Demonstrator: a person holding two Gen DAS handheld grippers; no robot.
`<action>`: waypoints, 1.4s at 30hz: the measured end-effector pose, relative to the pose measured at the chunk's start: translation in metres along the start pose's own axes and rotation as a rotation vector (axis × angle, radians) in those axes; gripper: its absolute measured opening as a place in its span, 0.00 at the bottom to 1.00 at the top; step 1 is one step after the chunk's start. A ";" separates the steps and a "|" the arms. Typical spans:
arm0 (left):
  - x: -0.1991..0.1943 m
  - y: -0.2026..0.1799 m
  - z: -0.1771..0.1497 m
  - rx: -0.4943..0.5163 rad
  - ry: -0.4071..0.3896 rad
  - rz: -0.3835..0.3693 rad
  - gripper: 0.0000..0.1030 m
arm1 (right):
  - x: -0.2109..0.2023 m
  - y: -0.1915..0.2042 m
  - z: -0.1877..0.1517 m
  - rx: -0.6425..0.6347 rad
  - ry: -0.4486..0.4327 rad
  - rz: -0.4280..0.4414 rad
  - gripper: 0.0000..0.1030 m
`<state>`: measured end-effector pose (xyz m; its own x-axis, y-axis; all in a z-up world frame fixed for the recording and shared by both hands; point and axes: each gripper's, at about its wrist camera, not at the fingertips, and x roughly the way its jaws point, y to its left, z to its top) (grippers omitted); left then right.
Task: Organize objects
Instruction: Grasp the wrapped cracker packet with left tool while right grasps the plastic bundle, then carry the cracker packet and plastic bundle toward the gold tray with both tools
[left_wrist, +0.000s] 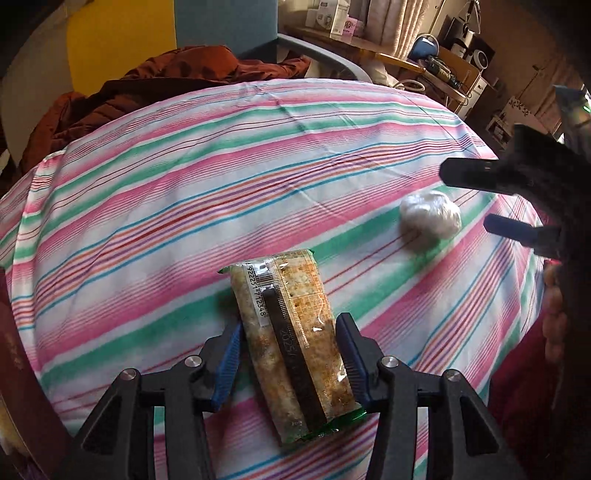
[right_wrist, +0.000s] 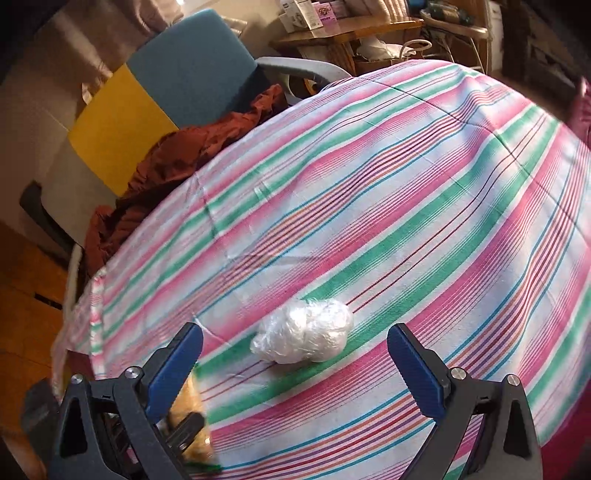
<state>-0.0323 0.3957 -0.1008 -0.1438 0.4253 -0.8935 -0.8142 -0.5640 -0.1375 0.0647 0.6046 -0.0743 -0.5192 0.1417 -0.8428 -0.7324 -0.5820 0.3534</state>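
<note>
Snack packet between left fingers

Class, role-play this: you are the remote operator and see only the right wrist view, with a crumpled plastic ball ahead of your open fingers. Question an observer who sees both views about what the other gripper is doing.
Operator: Something orange shows at my lower left. What is it?
Observer: A snack packet in clear wrap, printed with a barcode and lying lengthwise between the left gripper fingers.
Operator: Is it gripped?
Observer: The blue pads press both its long sides, so it looks clamped.
Operator: Where is my right gripper relative to the plastic ball?
Observer: From the left wrist view, your fingers stand apart, one beyond and one nearer than the ball, not touching it.
</note>
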 end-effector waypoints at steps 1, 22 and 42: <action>-0.004 0.004 -0.005 0.002 -0.011 -0.003 0.49 | 0.003 0.002 -0.001 -0.017 0.006 -0.020 0.98; -0.005 0.015 -0.017 -0.004 -0.095 -0.053 0.51 | 0.030 0.035 -0.013 -0.301 0.040 -0.185 0.59; -0.008 0.013 -0.023 -0.014 -0.131 -0.012 0.46 | 0.031 0.046 -0.017 -0.342 0.032 -0.193 0.59</action>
<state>-0.0292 0.3688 -0.1054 -0.2073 0.5204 -0.8284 -0.8086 -0.5678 -0.1543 0.0231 0.5685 -0.0911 -0.3684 0.2524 -0.8948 -0.6232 -0.7812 0.0362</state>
